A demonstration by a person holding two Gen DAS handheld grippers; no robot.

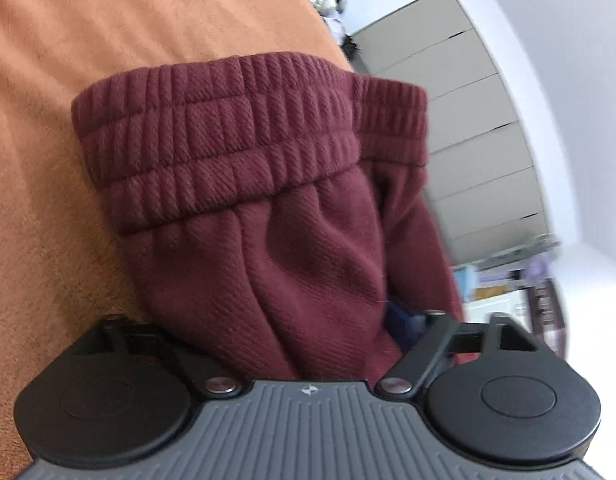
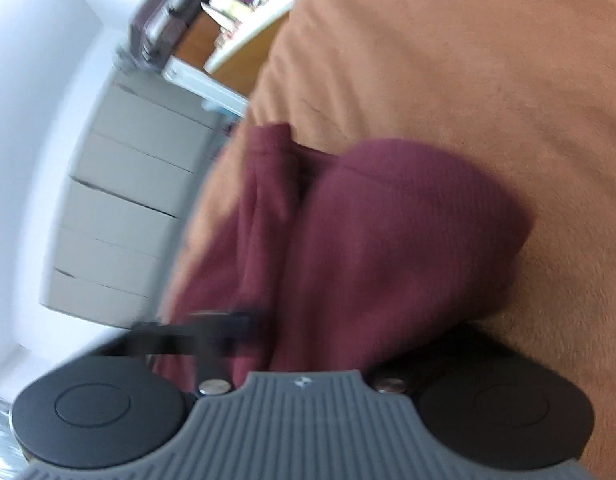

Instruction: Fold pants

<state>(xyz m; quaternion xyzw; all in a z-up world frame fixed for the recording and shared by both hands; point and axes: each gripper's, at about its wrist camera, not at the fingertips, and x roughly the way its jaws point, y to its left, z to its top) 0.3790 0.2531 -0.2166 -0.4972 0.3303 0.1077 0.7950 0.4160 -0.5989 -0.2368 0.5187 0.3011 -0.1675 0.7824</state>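
Maroon pants (image 1: 267,208) bunched in both | left hand-held gripper (image 1: 275,332) holding them | right hand-held gripper (image 2: 308,340) likewise | orange blanket (image 1: 107,40) beneath

pants (image 1: 267,184): maroon, ribbed waistband | blanket (image 1: 107,32): orange | drawers (image 1: 468,136): grey

- Pants (image 1: 275,208): maroon knit fabric with a diagonal twill-like weave.
- Waistband (image 1: 227,132): wide, elasticated, ribbed in three stitched rows; gathered fabric falls below it.
- Pose: bunched and lifted, waistband end farthest from the left wrist camera.
- Right wrist view: the pants (image 2: 372,240) appear as a blurred, rounded bundle with a narrower fold alongside.
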